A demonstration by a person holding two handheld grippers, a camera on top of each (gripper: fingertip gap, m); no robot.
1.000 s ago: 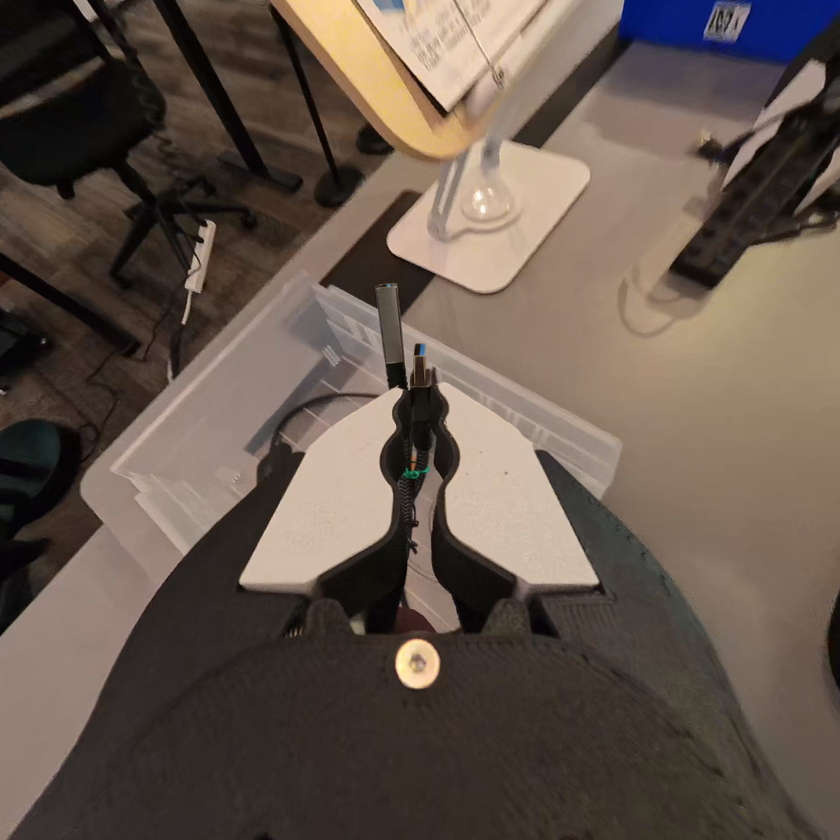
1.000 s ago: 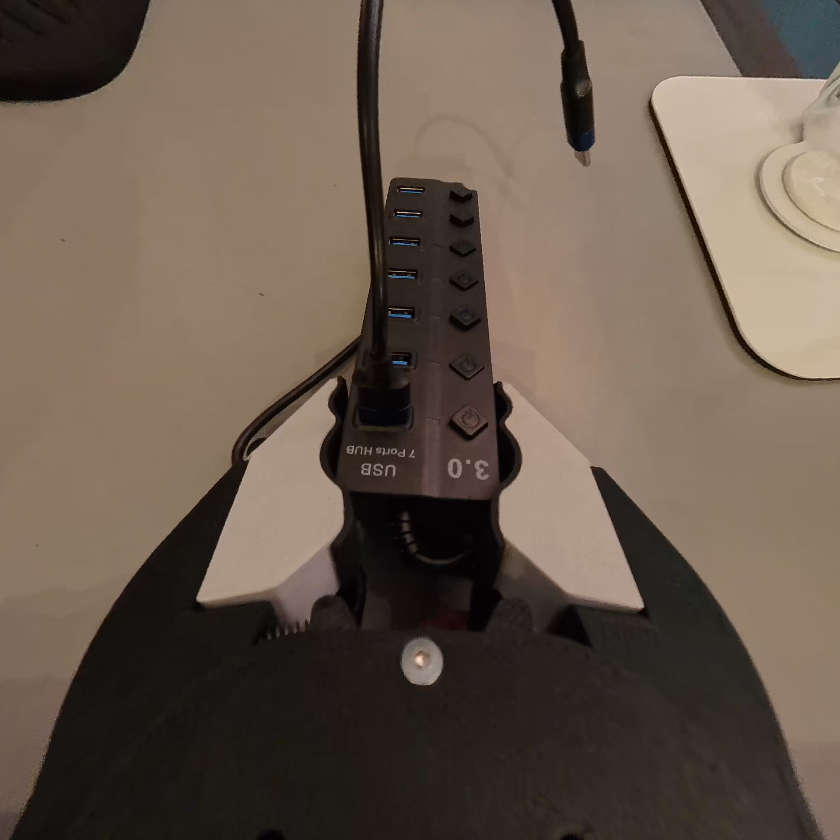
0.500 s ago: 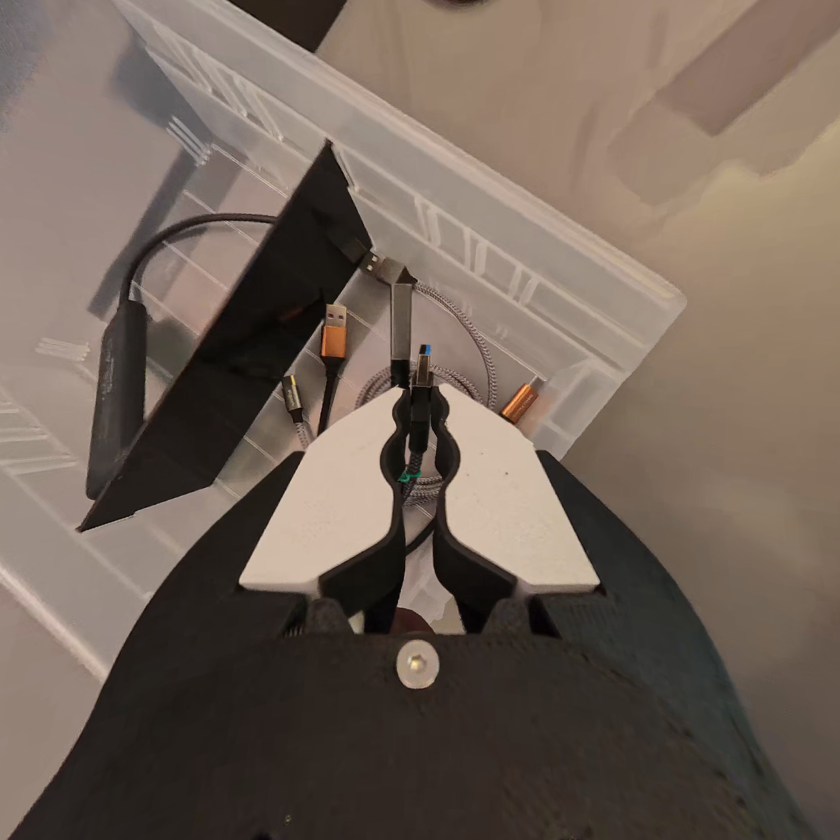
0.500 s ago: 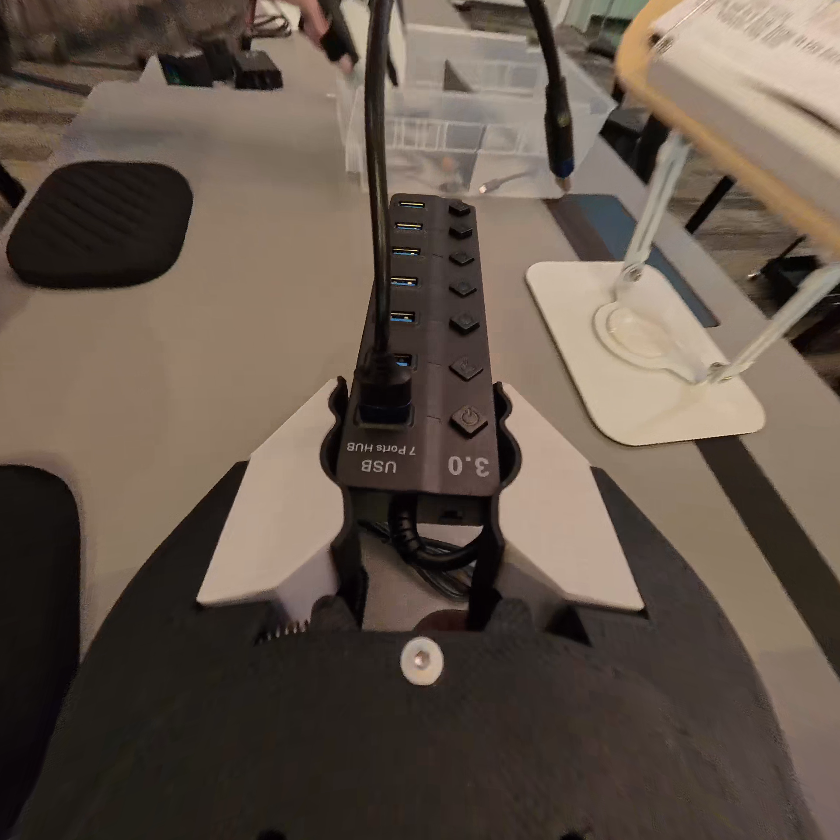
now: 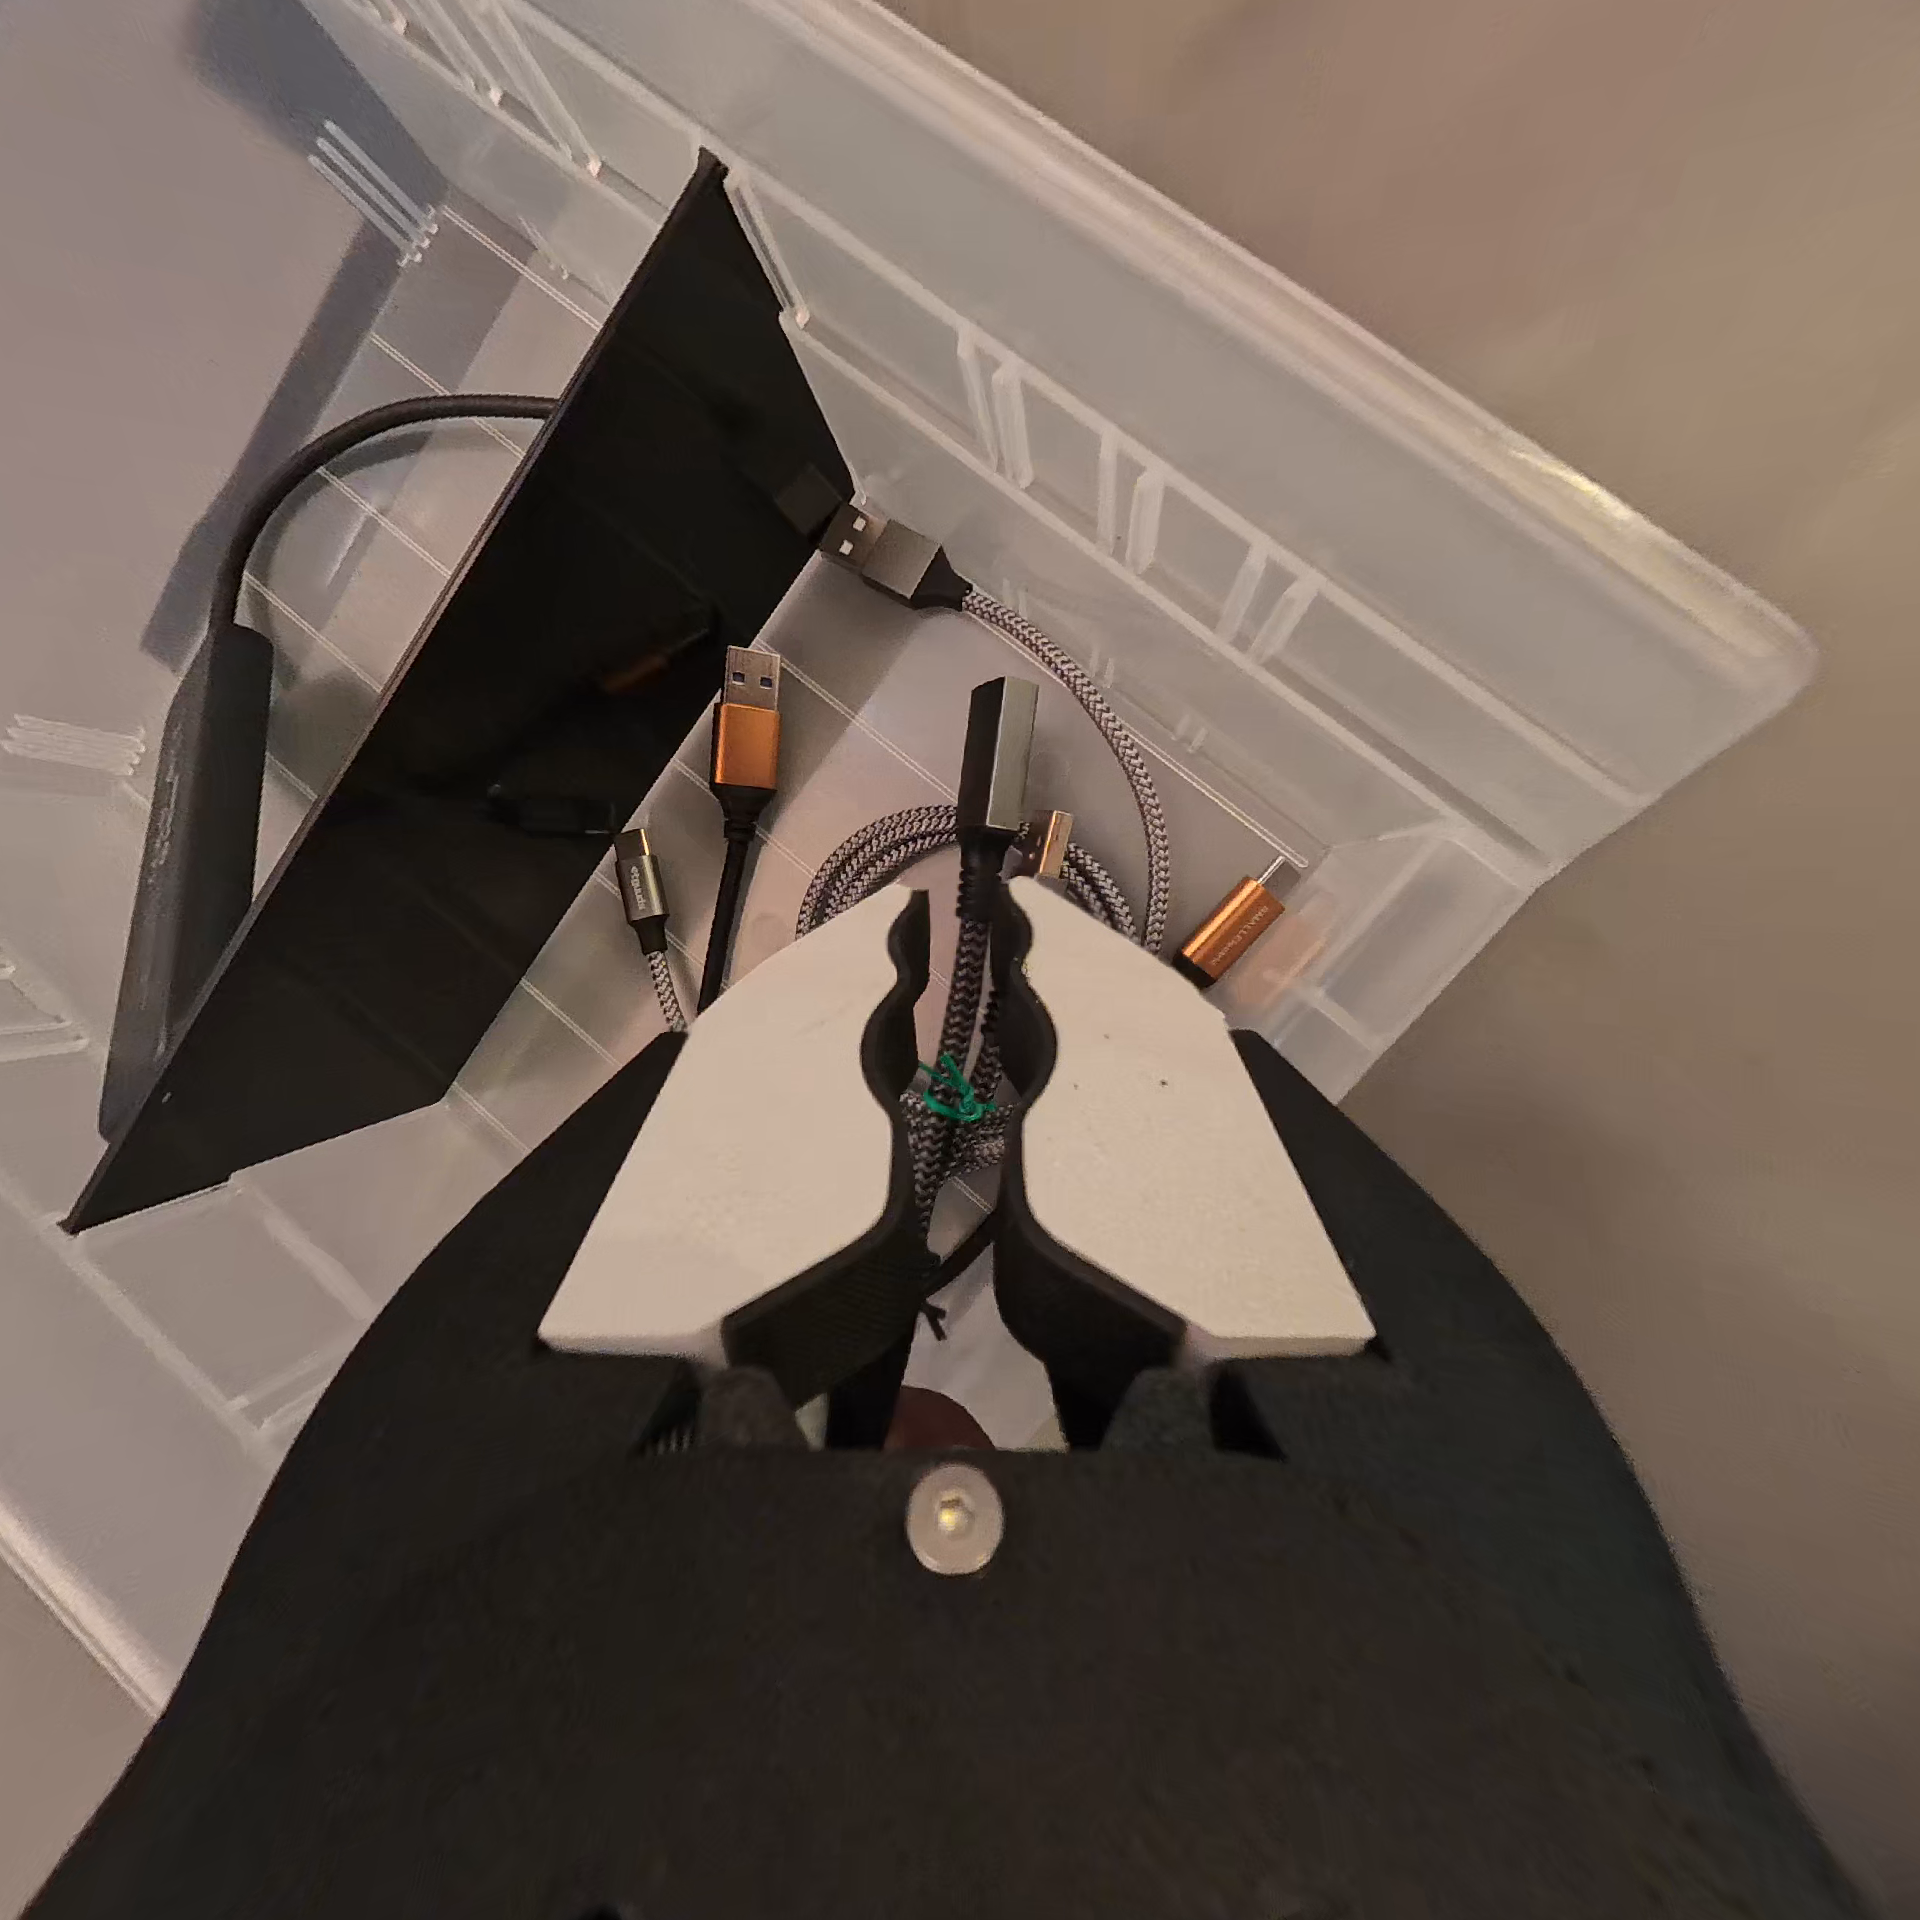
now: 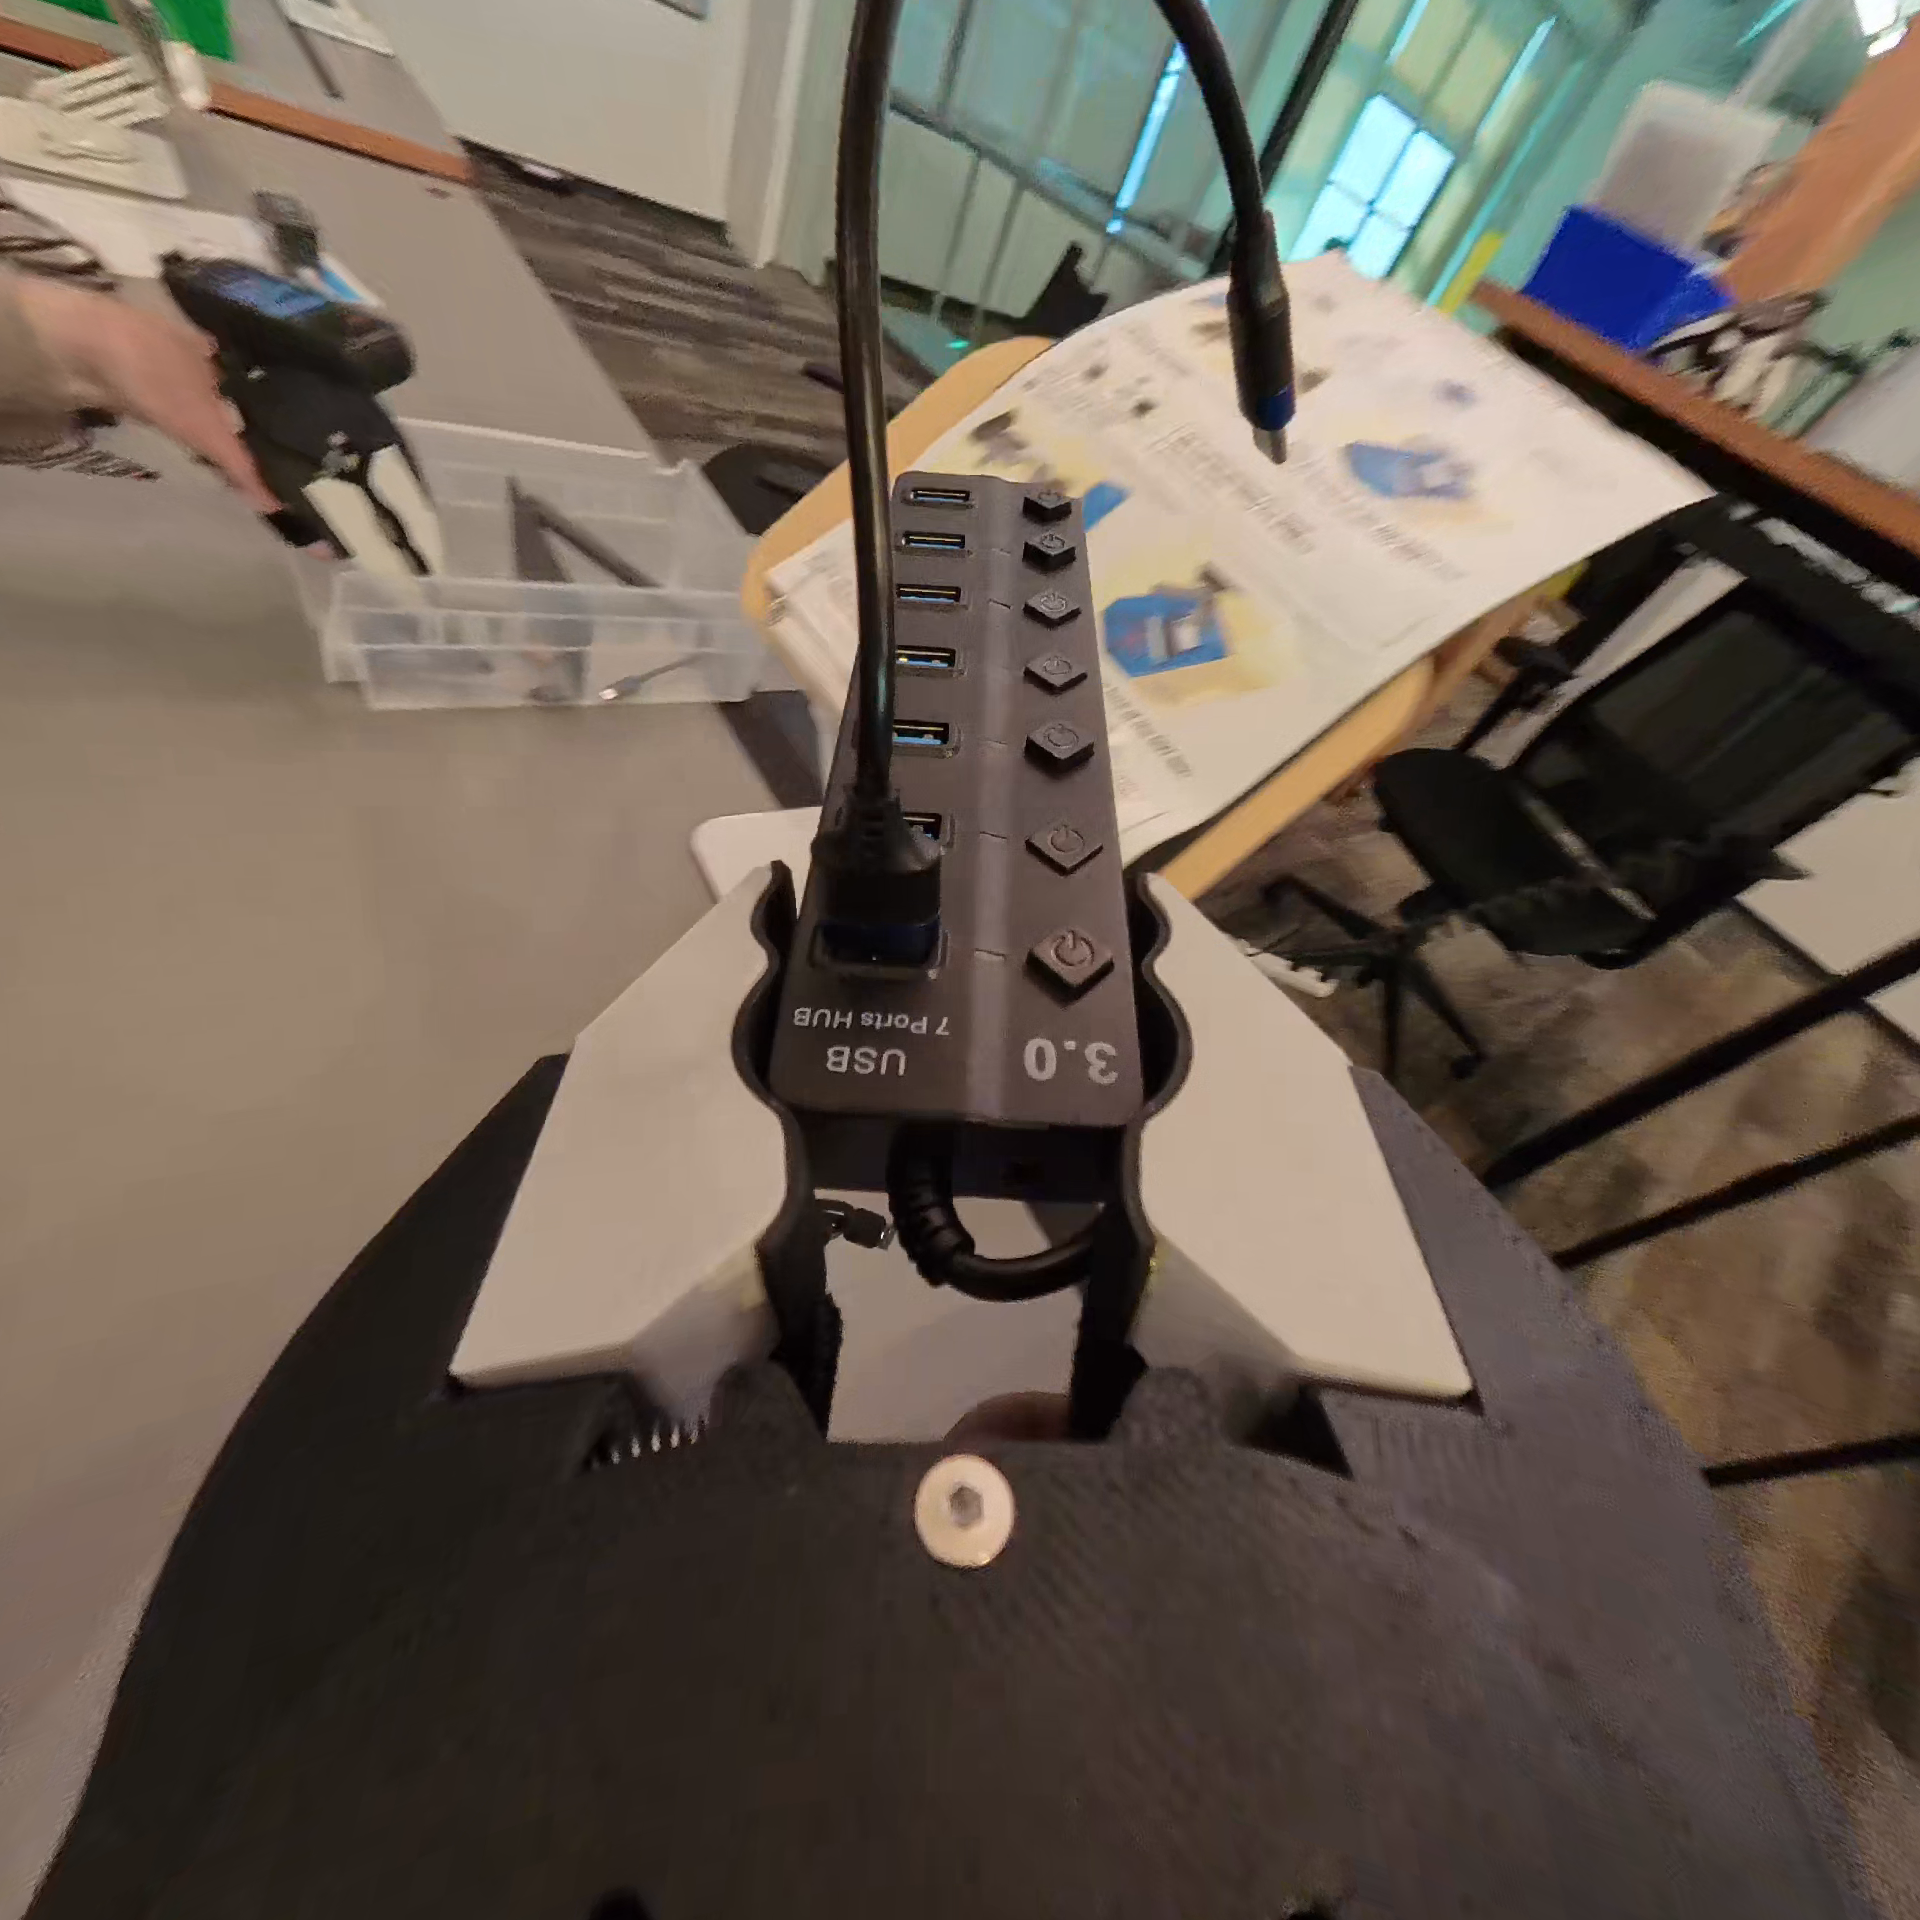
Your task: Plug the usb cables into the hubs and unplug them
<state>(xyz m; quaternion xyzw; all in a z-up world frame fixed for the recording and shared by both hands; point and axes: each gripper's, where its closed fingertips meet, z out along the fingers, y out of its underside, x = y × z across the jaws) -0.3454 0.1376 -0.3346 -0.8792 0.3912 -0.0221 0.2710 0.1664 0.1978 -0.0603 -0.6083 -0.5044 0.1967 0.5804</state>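
Observation:
My left gripper (image 5: 971, 891) hangs over a clear plastic bin (image 5: 1351, 540). Its jaws stand slightly apart, and a braided grey cable (image 5: 966, 977) with a green tie runs loosely between them. The cable's silver connector (image 5: 1000, 758) and USB plug (image 5: 1049, 840) hang past the tips. My right gripper (image 6: 961, 888) is shut on the near end of a black seven-port USB hub (image 6: 997, 665), held up in the air. A black cable (image 6: 868, 416) is plugged into the hub's nearest port. Its free end (image 6: 1262, 343) dangles above. The left gripper also shows in the right wrist view (image 6: 353, 509).
The bin holds a black divider (image 5: 520, 790), a black hub (image 5: 192, 862), and orange-tipped (image 5: 743, 743) and grey braided cables (image 5: 1132, 769). In the right wrist view there is the grey table (image 6: 312, 935), a wooden board with papers (image 6: 1247, 540), a black chair (image 6: 1558, 831) and the bin (image 6: 540, 623). One gripper's finger ends stand about 60 centimetres off the other's.
My left gripper moved closer over the bin and its jaws parted a little; the cable's plugs slid forward out of the tips. My right gripper tilted the hub upward.

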